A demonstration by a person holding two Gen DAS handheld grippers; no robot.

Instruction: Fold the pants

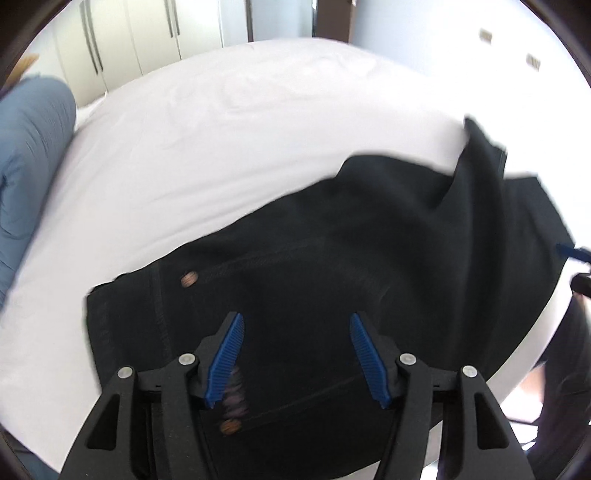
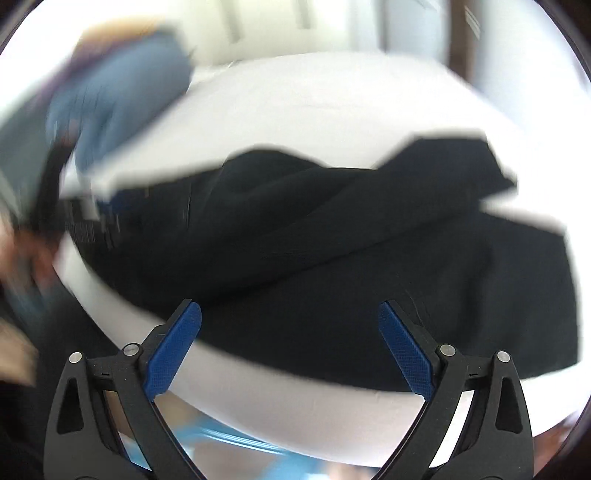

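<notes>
Black pants (image 1: 332, 258) lie spread on a white bed (image 1: 221, 129), waistband and copper button (image 1: 189, 278) near the left gripper, legs running to the right with one leg lying over the other. My left gripper (image 1: 297, 321) is open and empty, just above the waist area. In the right wrist view the pants (image 2: 332, 240) lie across the bed (image 2: 332, 103), legs partly overlapped. My right gripper (image 2: 290, 314) is open and empty over the near edge of the pants. The right gripper's blue tip (image 1: 574, 253) shows at the right edge of the left wrist view.
A blue pillow (image 1: 29, 155) lies at the bed's left side, and shows blurred in the right wrist view (image 2: 122, 85). White wardrobe doors (image 1: 129, 33) stand behind the bed. The bed's near edge (image 2: 295, 406) drops to the floor.
</notes>
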